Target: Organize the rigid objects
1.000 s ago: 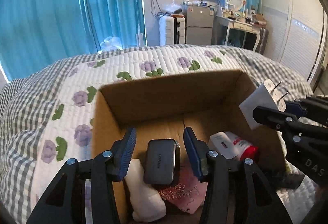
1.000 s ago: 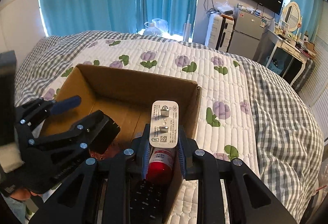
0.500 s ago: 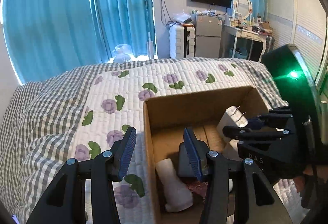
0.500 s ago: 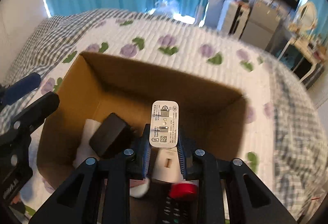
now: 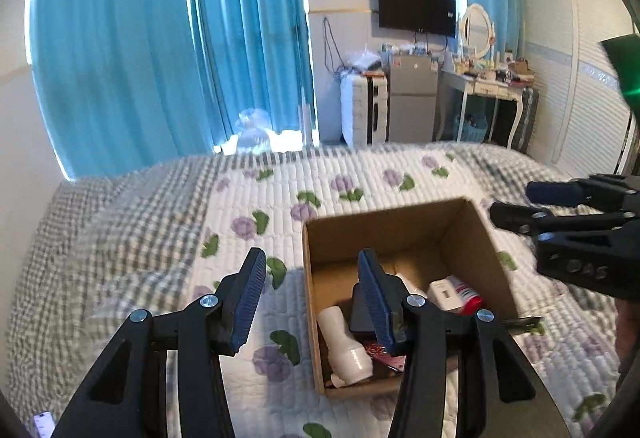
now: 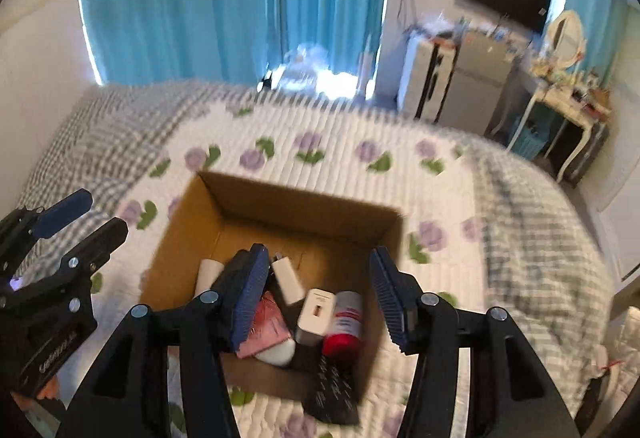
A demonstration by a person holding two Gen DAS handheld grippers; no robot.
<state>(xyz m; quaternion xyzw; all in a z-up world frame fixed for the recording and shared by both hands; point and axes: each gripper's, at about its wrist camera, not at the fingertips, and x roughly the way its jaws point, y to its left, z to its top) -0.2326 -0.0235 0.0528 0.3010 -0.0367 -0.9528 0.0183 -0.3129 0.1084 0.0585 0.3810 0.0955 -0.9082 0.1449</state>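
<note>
My right gripper [image 6: 316, 296] is opening above the cardboard box [image 6: 304, 211], white charger [image 6: 316, 316] loose beneath it; my left gripper [image 5: 310, 300] hangs spread, empty

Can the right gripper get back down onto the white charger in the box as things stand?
Probably yes. The right gripper, jaws opening and empty, hangs over the open cardboard box; the white charger lies on top beside the red-capped bottle, uncovered.

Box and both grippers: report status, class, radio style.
Left gripper open, empty. Right gripper jaws opening, nothing between them. White charger lies in the box beside the red-capped bottle. Nothing in the way.
</note>
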